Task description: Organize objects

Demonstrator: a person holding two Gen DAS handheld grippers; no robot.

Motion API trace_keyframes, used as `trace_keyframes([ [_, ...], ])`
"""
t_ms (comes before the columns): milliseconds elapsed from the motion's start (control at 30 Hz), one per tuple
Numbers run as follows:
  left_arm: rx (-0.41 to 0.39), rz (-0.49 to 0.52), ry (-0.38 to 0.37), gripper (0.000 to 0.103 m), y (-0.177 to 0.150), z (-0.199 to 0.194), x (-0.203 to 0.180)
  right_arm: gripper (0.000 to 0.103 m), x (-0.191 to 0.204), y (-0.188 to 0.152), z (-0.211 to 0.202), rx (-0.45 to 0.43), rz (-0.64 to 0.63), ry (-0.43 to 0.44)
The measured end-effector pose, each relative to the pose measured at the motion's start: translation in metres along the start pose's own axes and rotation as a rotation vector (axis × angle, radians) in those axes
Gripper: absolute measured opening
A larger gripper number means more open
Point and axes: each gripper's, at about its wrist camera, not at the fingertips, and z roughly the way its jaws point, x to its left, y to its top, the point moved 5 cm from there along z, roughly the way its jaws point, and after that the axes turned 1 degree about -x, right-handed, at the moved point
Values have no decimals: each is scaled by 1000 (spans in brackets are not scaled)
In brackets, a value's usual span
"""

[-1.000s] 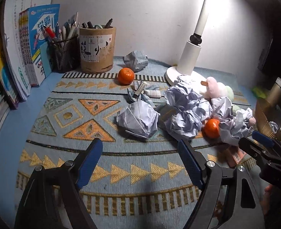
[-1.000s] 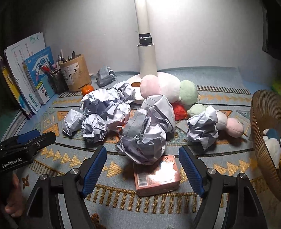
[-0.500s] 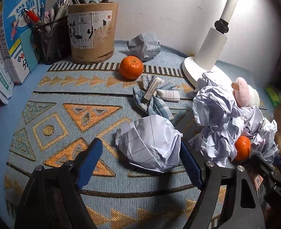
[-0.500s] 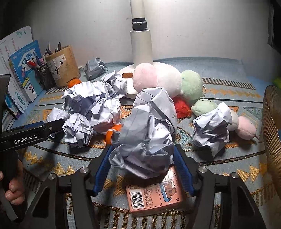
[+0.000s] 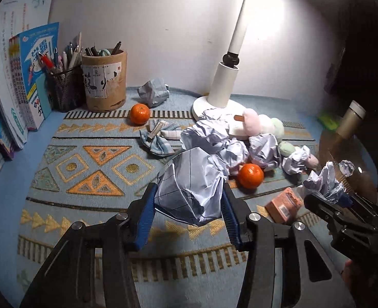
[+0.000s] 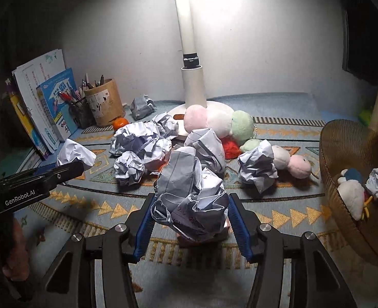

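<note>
My left gripper point(image 5: 187, 202) is shut on a crumpled paper ball point(image 5: 191, 187) and holds it above the patterned mat point(image 5: 86, 174). My right gripper point(image 6: 190, 215) is shut on another crumpled paper ball point(image 6: 191, 200), lifted over a pink box that it mostly hides. The right gripper also shows in the left wrist view point(image 5: 327, 197) with its paper. Several more paper balls point(image 6: 140, 148) lie heaped mid-mat beside plush toys point(image 6: 219, 123). Two oranges point(image 5: 250, 175) lie on the mat.
A brown wire basket point(image 6: 342, 148) at the right holds a plush and a paper ball. A lamp base point(image 5: 214, 102), pen holders point(image 5: 104, 79), books point(image 5: 22, 84) and a plaid bow point(image 5: 158, 138) stand at the back. A pink box point(image 5: 282, 204) lies by the right gripper.
Both grippers moved onto paper balls, shut on them and lifted them off the mat. The views pulled back and up.
</note>
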Motion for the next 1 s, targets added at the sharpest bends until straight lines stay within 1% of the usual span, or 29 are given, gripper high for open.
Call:
trace_keyframes([
  [133, -3, -28, -72, 45, -32, -15, -25, 54, -1, -34, -10, 74, -28, 3],
  [233, -2, -14, -91, 45, -56, -9, -44, 54, -5, -53, -7, 101, -48, -32],
  [267, 10, -14, -102, 45, -62, -5, -49, 54, -6, -57, -5, 111, -45, -26],
  [333, 25, -9, -92, 45, -72, 1, -54, 54, -10, -61, 0, 119, -37, -22],
  [367, 29, -4, -88, 45, -75, 4, -56, 54, -12, -63, 2, 126, -35, -18],
  [467, 41, -8, -81, 45, -78, 8, -58, 61, -17, -66, -2, 127, -6, 15],
  [500, 39, -9, -81, 45, -78, 7, -57, 69, -19, -66, -3, 123, -1, 12],
  [533, 39, -11, -85, 45, -78, 6, -54, 73, -20, -66, -5, 119, 0, 6],
  [633, 49, -14, -86, 45, -80, 7, -54, 73, -20, -67, -10, 124, 4, 25],
  [767, 48, 7, -80, 45, -80, 4, -59, 73, -17, -72, -9, 145, 4, 43],
  [800, 48, 13, -80, 45, -79, 3, -60, 66, -17, -73, -7, 155, -4, 36],
  [833, 48, 18, -81, 45, -79, 2, -62, 54, -15, -75, -7, 159, -9, 35],
  [933, 44, 37, -84, 45, -72, -4, -70, 52, -16, -68, -17, 123, -8, 31],
  [1000, 24, 60, -92, 45, -64, -11, -77, 52, -20, -58, -29, 88, -6, 22],
])
